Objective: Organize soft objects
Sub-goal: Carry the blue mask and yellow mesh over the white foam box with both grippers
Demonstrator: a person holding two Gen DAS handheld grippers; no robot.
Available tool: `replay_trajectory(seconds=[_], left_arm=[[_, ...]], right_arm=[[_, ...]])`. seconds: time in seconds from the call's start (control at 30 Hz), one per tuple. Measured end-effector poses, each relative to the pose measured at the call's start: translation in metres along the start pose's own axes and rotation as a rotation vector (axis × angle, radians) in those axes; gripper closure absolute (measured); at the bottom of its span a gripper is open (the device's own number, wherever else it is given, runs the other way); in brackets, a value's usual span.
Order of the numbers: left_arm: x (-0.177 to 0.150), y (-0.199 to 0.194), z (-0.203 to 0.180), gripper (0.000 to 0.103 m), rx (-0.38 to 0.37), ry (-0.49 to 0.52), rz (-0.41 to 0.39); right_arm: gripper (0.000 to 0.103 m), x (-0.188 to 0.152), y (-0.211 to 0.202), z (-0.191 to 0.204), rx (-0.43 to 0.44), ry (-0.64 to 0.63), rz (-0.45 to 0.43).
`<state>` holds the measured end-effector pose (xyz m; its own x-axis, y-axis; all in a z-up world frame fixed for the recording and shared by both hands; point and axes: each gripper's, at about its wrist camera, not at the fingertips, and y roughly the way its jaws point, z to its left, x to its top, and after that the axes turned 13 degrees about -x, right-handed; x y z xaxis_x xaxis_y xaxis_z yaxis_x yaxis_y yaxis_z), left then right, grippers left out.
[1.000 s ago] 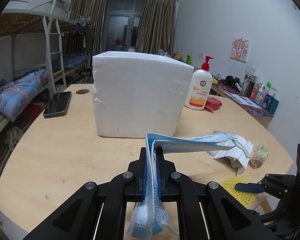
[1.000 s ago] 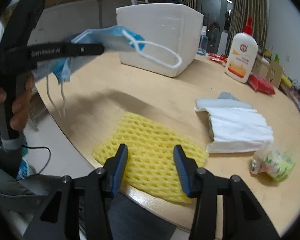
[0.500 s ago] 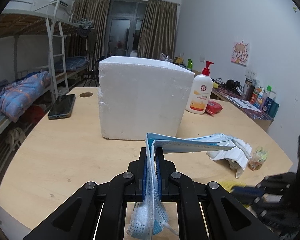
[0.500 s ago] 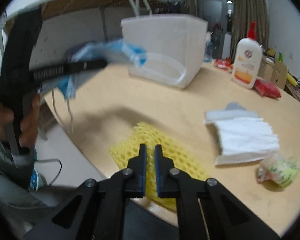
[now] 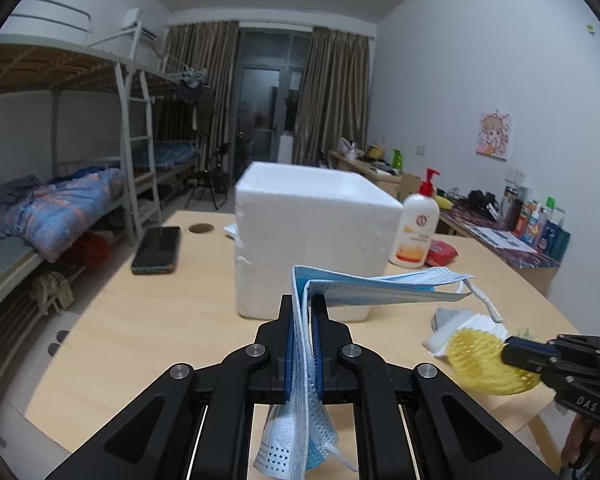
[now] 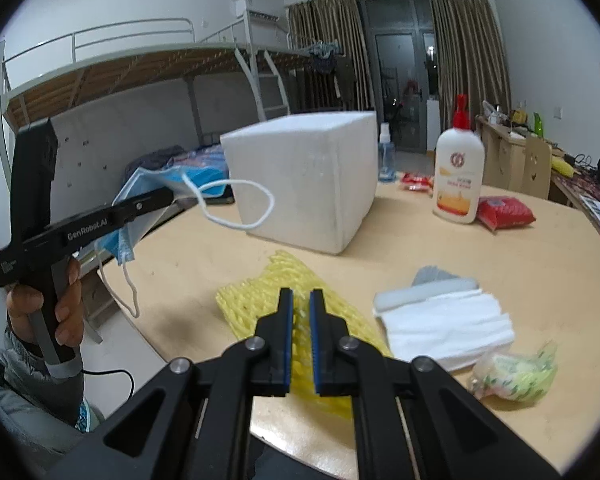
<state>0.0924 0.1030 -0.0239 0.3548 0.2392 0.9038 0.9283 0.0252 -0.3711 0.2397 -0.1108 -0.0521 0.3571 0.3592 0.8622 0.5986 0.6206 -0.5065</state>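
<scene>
My left gripper (image 5: 303, 308) is shut on a blue face mask (image 5: 374, 285), which juts out to the right and hangs down below the fingers. From the right wrist view that mask (image 6: 150, 178) shows at the left, its white ear loop dangling. My right gripper (image 6: 300, 300) is shut on a yellow foam net (image 6: 252, 300), lifted off the table; from the left wrist view the net (image 5: 480, 364) hangs at the lower right. The white foam box (image 5: 312, 236) stands on the table beyond both grippers. A folded white cloth (image 6: 444, 320) lies to the right.
A lotion pump bottle (image 6: 458, 172), a red packet (image 6: 504, 212) and a small green-and-white bag (image 6: 516, 372) sit on the wooden table (image 6: 500, 264). A phone (image 5: 156, 250) lies at the left. A bunk bed (image 5: 60, 200) stands beyond the table's left edge.
My right gripper went from open over the yellow net to shut on it and raised it off the table. Both grippers have risen, and the left still holds the mask.
</scene>
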Motion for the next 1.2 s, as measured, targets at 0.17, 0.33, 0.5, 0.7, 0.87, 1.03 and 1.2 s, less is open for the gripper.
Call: replay_trajectory(seconds=[0.17, 0.33, 0.5, 0.7, 0.87, 1.03, 1.2], left_arm=[[0.01, -0.009, -0.001, 0.095, 0.038, 0.006, -0.035], [0.019, -0.024, -0.006, 0.095, 0.073, 0.025, -0.082], [0.029, -0.039, -0.007, 0.095, 0.118, 0.037, -0.125], [0.033, -0.049, -0.006, 0.095, 0.154, 0.046, -0.147], [0.037, -0.056, -0.003, 0.095, 0.181, 0.051, -0.169], [0.041, -0.058, 0.001, 0.095, 0.189, 0.046, -0.173], [0.051, -0.056, 0.004, 0.095, 0.207, 0.046, -0.181]], right_arm=[[0.093, 0.015, -0.011, -0.01, -0.002, 0.034, -0.06], [0.093, 0.028, -0.021, -0.016, -0.001, 0.053, -0.12], [0.093, 0.036, -0.024, -0.014, 0.019, 0.051, -0.158], [0.093, 0.046, -0.019, -0.006, 0.059, 0.036, -0.181], [0.093, 0.055, -0.014, 0.003, 0.096, 0.019, -0.195], [0.093, 0.064, -0.005, 0.011, 0.119, 0.006, -0.201], [0.093, 0.078, 0.005, 0.014, 0.126, -0.001, -0.204]])
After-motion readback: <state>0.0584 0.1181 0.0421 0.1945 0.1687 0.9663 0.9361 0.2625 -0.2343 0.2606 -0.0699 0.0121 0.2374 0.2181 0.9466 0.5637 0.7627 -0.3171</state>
